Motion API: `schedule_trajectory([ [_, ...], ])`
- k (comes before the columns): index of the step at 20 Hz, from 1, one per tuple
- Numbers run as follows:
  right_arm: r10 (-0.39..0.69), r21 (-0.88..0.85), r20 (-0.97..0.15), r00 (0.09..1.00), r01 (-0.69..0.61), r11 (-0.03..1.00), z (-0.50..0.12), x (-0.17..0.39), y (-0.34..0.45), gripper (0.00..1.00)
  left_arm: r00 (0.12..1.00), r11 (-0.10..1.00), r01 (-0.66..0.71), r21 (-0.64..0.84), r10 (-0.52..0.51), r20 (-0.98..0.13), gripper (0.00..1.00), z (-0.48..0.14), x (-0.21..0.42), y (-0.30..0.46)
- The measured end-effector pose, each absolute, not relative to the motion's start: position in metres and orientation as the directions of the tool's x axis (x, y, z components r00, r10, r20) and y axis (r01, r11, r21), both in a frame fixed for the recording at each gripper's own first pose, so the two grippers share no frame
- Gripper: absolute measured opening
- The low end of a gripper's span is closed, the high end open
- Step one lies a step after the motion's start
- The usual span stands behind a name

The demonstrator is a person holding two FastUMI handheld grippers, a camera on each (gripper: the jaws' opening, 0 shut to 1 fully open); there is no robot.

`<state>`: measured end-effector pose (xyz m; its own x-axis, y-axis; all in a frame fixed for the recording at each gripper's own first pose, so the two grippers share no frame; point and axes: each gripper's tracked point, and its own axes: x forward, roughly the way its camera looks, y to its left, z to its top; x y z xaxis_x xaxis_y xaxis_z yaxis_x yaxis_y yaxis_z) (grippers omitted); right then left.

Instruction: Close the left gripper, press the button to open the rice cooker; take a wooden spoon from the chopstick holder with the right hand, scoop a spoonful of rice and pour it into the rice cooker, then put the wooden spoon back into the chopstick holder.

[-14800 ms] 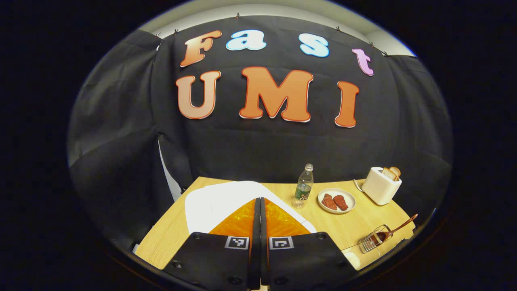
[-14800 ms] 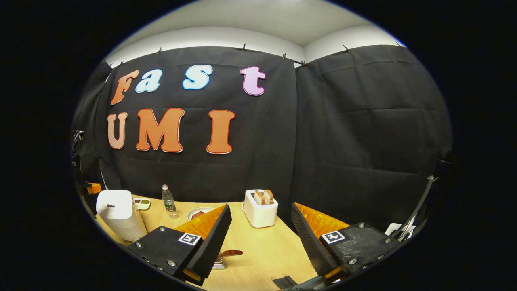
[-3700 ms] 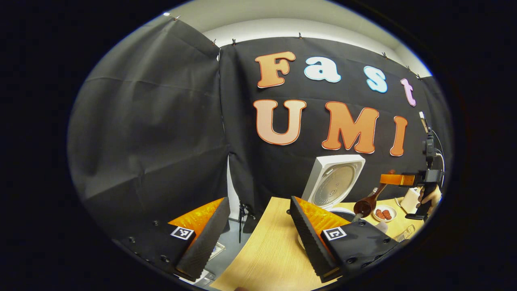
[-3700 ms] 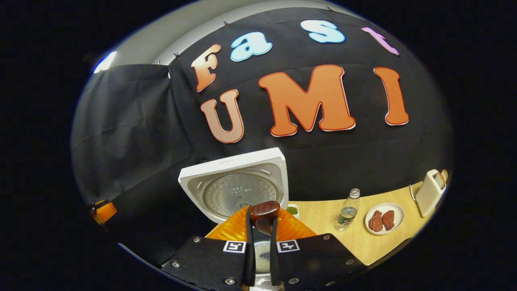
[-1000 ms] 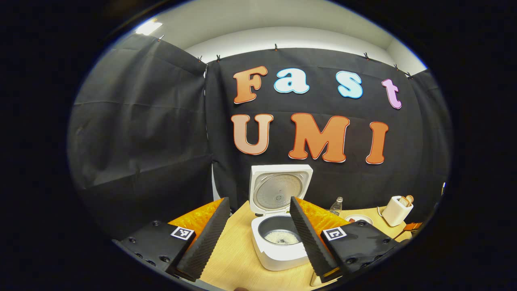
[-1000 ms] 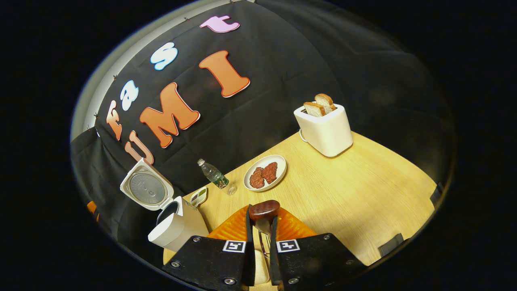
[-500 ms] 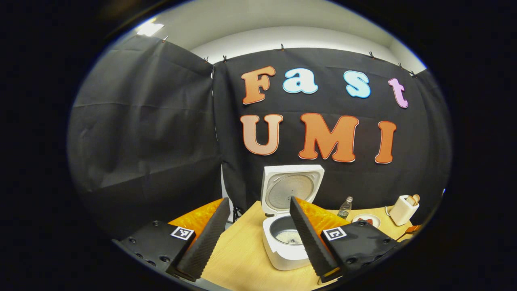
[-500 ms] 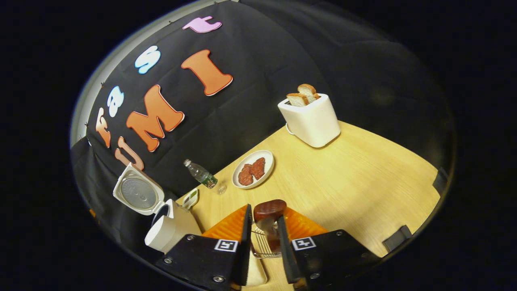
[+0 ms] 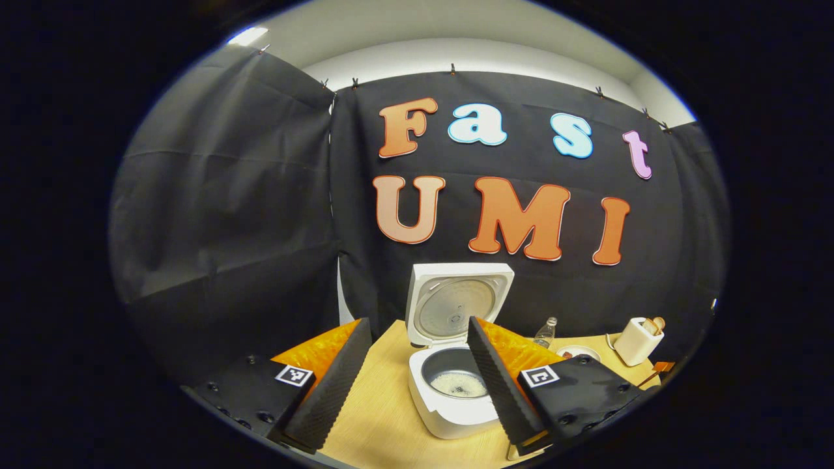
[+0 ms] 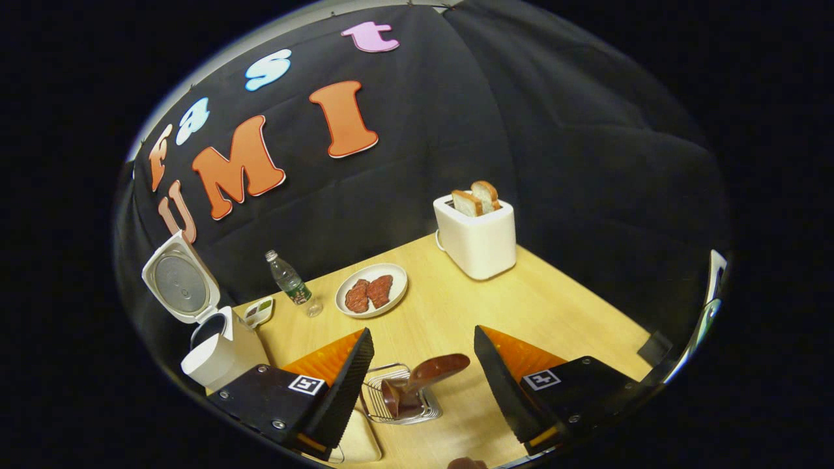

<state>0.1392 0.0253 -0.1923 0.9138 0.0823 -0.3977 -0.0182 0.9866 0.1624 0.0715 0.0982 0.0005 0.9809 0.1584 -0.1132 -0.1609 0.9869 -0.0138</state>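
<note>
With the right gripper (image 10: 417, 374) spread around the wooden spoon (image 10: 423, 381) leaning toward two o'clock in the chopstick holder (image 10: 399, 397), a careless withdrawal may tip both; the left gripper (image 9: 417, 365) is also spread.

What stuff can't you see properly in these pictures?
- Wooden spoon, right gripper view: its lower end is hidden inside the chopstick holder.
- Small dish, right gripper view: contents too small to name.
- Plate, left gripper view: mostly hidden behind the left hand-held gripper.
</note>
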Motion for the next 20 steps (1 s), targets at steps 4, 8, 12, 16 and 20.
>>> schedule_trajectory([
  [4,0.062,0.116,-0.346,0.936,-0.023,0.993,-0.156,0.131,0.037,0.95,0.989,0.991,-0.129,-0.038,0.125,-0.085,1.0,0.021,0.107,0.095],
  [8,0.067,0.063,-0.314,0.947,-0.049,0.997,-0.134,0.12,0.052,0.95,0.996,0.996,-0.089,-0.029,0.089,-0.005,1.0,0.077,0.159,0.089],
  [12,0.058,0.052,-0.283,0.958,-0.045,0.998,-0.11,0.108,0.064,0.95,0.999,0.999,-0.038,-0.024,0.038,0.017,1.0,0.118,0.223,0.073],
  [16,0.049,0.018,-0.244,0.969,-0.047,0.999,-0.084,0.094,0.071,0.95,1.0,1.0,-0.008,0.007,0.008,-0.02,1.0,0.127,0.29,0.061],
  [20,0.048,-0.015,-0.232,0.972,-0.053,0.999,-0.069,0.084,0.074,0.95,0.996,0.999,0.005,0.038,-0.001,-0.087,1.0,0.105,0.354,0.053],
])
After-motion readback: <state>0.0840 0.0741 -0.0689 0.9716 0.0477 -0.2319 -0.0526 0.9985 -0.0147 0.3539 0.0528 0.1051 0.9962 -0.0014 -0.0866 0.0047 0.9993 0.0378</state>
